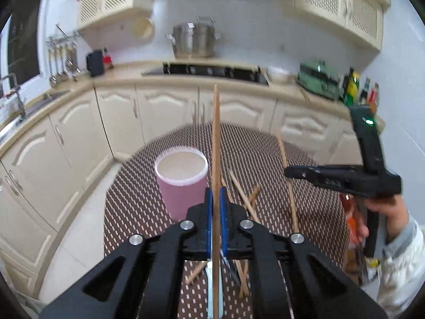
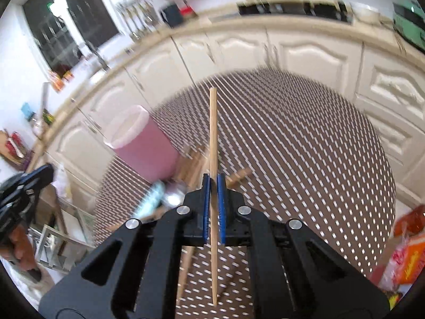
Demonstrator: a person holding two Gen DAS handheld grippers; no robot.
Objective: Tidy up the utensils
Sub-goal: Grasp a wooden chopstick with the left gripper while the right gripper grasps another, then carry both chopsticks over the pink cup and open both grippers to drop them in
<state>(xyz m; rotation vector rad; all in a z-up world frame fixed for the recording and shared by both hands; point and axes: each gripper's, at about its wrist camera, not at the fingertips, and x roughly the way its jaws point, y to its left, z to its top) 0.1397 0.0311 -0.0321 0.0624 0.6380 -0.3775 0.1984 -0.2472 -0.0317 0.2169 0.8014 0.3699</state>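
Your left tool (image 1: 216,199) is pressed together on a long brown wooden chopstick (image 1: 215,159), pinching it near mid-length so it stands almost upright, with its top end above the rim of the pink cylindrical plastic cup (image 1: 182,180). Your right tool (image 2: 213,186) likewise pinches a paler thin wooden chopstick (image 2: 213,146), held well to the right of the cup.

Each stick is clamped at one narrow spot, so either could swivel between the blue pads (image 2: 221,207) and miss the cup's mouth. The cup looks light; I judge that a stick striking its rim from the side could tip it. It stands near the edge of the round table with the brown dotted cloth (image 1: 265,148), so a push could send it off.

The left view shows the heap of loose wooden chopsticks (image 1: 247,199) just right of the cup, and your right hand (image 1: 382,204) on its tool's handle. The right view, blurred, instead shows a pale blue and silvery utensil (image 2: 159,194) in front of the cup and orange packets (image 2: 409,252) far right of it.
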